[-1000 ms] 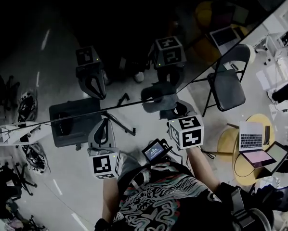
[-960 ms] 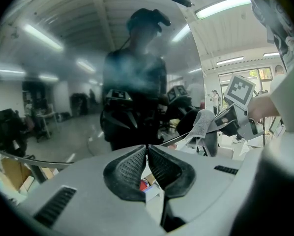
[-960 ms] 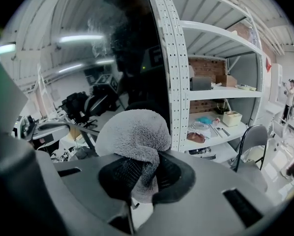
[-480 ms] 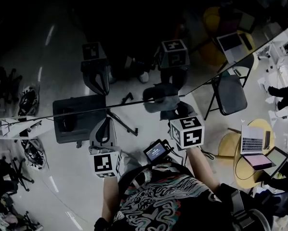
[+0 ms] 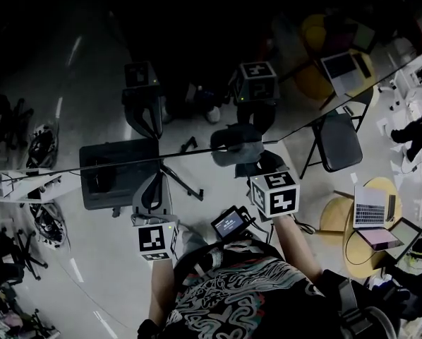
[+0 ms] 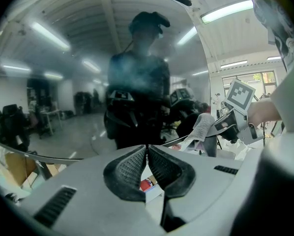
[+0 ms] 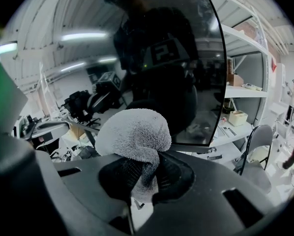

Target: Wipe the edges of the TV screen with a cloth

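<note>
Right gripper (image 7: 142, 173): jaws clamped on the grey cloth (image 7: 134, 132), which bulges out past the tips.
Cloth position: at the bottom edge of the TV screen (image 7: 186, 58) (it meets its own reflection in the head view).
Left gripper (image 6: 148, 154): jaws pressed together, nothing between them, near the same edge.

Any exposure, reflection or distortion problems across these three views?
Head view: dim and underexposed; the TV screen acts as a dark mirror. Left gripper view: strong fisheye bending, hazy reflections on the glass, glaring ceiling lights. Right gripper view: black corner vignette, the cloth sharp, the shelves bright behind.
</note>
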The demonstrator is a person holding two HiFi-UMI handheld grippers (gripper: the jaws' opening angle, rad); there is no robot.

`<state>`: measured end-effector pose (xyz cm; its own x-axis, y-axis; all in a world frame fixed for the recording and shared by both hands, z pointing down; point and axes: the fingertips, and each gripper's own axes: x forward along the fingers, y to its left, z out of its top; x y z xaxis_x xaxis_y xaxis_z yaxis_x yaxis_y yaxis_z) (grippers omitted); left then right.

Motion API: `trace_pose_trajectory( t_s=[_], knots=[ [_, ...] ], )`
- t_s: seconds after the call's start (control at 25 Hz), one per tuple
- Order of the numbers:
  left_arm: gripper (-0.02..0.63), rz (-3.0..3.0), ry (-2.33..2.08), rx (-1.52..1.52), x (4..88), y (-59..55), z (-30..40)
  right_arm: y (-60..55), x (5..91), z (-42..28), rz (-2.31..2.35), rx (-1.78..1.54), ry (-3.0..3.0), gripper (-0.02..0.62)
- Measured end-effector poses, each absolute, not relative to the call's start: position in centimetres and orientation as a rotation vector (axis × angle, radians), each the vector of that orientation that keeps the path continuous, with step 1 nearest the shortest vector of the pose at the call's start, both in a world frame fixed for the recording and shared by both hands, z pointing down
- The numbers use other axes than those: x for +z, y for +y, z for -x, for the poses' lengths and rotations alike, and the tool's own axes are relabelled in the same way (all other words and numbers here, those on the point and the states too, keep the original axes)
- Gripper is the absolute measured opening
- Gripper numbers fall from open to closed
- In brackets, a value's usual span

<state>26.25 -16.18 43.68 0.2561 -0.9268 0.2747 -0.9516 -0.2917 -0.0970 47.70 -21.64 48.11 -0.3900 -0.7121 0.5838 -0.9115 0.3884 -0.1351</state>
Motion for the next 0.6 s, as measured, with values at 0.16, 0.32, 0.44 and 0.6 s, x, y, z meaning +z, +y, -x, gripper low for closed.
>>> trace_pose_trajectory(
  t_s=[0.16, 0.32, 0.44, 0.6],
  knots=[
    [0.026, -2.410, -1.817, 0.414, 43.7, -16.1, -25.3, -21.5, 48.0, -46.6, -1.383, 0.616, -2.216, 0.069],
    [0.026, -2.401, -1.823, 0.407, 43.8, -16.1, -25.0, -21.6, 48.1, -46.3, -1.371, 0.613, -2.214, 0.069],
    [0.026, -2.396, -1.826, 0.404, 43.8, -16.1, -24.6, -21.6, 48.1, -45.9, -1.362, 0.614, -2.214, 0.069],
    [0.026, -2.388, -1.829, 0.395, 43.8, -16.2, -24.4, -21.6, 48.2, -45.6, -1.347, 0.618, -2.219, 0.069]
  ],
)
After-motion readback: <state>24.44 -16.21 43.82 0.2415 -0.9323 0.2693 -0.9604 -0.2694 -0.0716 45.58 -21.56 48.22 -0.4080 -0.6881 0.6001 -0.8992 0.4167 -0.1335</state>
